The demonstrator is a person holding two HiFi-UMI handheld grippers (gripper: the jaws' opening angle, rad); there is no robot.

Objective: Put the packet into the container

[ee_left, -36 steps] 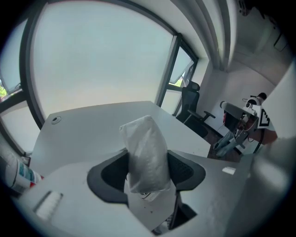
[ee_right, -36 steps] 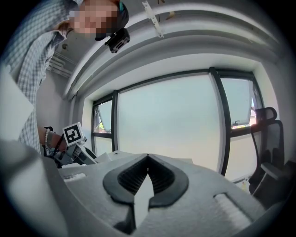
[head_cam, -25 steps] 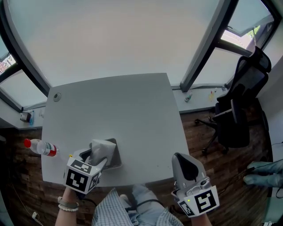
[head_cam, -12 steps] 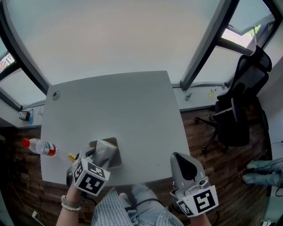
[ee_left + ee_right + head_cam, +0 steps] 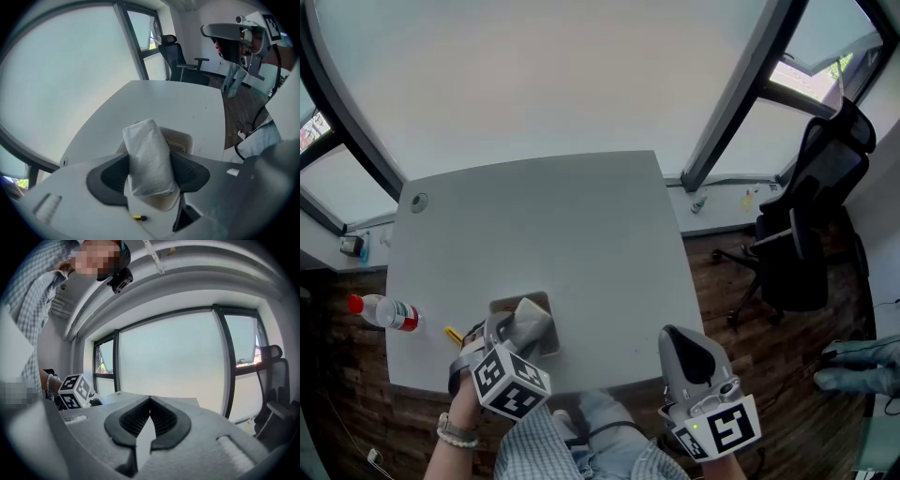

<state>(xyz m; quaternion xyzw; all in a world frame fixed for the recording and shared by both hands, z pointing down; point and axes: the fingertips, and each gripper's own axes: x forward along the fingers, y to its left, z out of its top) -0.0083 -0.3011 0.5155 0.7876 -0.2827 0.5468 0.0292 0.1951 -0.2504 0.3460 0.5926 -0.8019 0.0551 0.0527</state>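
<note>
A white soft packet (image 5: 530,317) (image 5: 147,157) stands tilted between the jaws of my left gripper (image 5: 512,330) (image 5: 149,172), which points steeply down. Both pads touch its sides, and the jaws have just been opening a little with the packet still between them. The packet's lower end is over the small beige container (image 5: 506,305) (image 5: 183,139) near the front left of the grey table (image 5: 562,225). My right gripper (image 5: 692,349) (image 5: 150,401) hangs off the table's front right corner, held level and shut, with nothing in it.
A plastic bottle with a red cap (image 5: 384,312) lies at the table's left edge. A small yellow item (image 5: 453,334) (image 5: 137,217) lies left of the container. A black office chair (image 5: 811,234) stands at the right, and windows run behind the table.
My left gripper has rolled and dropped slightly, bringing the packet lower over the container. The right gripper has stayed put.
</note>
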